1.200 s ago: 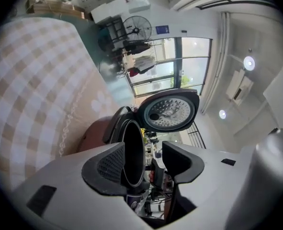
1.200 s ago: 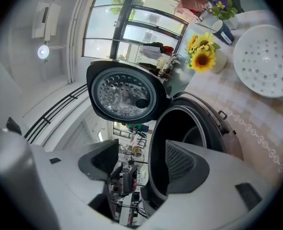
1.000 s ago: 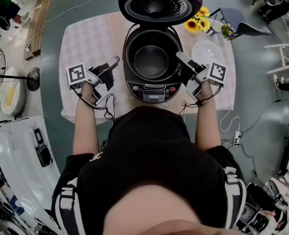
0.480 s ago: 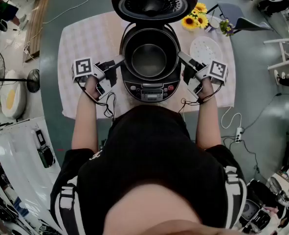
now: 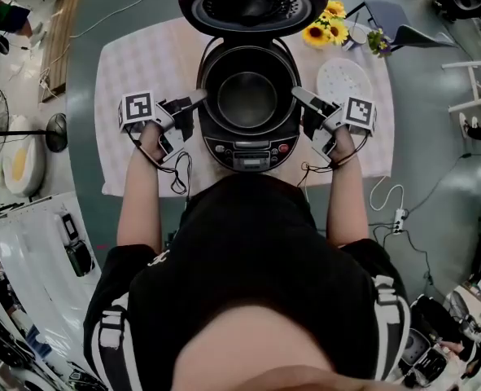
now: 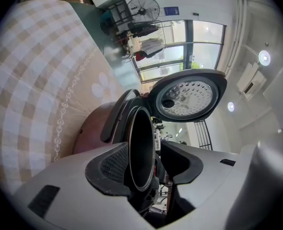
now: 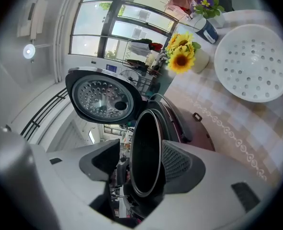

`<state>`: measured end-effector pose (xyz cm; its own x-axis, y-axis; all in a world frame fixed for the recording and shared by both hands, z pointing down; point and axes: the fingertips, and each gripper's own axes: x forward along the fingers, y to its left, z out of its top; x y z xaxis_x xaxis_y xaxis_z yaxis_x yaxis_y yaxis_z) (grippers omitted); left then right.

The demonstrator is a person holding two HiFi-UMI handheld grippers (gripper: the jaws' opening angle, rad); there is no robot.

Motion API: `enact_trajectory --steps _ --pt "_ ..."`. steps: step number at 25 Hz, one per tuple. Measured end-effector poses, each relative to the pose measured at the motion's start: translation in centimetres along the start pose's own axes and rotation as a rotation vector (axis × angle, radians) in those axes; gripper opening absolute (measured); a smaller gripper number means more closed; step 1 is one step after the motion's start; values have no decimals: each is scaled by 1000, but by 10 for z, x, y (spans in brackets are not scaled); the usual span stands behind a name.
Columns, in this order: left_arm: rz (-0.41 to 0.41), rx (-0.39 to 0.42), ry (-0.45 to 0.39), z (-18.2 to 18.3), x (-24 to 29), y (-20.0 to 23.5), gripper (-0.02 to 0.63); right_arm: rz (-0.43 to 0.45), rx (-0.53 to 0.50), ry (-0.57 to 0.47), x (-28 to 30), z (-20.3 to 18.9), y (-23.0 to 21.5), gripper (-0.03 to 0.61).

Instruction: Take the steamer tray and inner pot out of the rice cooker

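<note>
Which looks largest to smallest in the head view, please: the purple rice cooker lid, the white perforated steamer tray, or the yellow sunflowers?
1. Purple rice cooker lid: clearly largest, though raised nearer the camera.
2. White perforated steamer tray.
3. Yellow sunflowers: the bunch looks only slightly smaller than the tray, so that is a close call.

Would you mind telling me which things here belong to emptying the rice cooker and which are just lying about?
In the job: rice cooker; inner pot inside it; steamer tray, already out; left gripper, jaws just closing astride the pot's rim; right gripper, astride it too.
Lying about: sunflowers; purple flowers; checked tablecloth.
</note>
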<state>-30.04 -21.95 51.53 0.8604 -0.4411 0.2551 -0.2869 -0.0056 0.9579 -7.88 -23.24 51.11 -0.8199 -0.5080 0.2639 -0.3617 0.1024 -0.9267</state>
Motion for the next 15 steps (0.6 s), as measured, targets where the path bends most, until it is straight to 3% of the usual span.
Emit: enact_trajectory --steps 6,10,13,15 --pt "22 -3 28 -3 -1 1 172 -66 -44 43 2 -1 -7 201" --pt "55 -2 35 -5 2 8 106 -152 -94 70 0 -1 -23 73" --pt "109 26 44 2 9 17 59 -183 -111 109 3 1 -30 17" --pt "150 50 57 8 13 23 17 -191 -119 143 8 4 -31 17"
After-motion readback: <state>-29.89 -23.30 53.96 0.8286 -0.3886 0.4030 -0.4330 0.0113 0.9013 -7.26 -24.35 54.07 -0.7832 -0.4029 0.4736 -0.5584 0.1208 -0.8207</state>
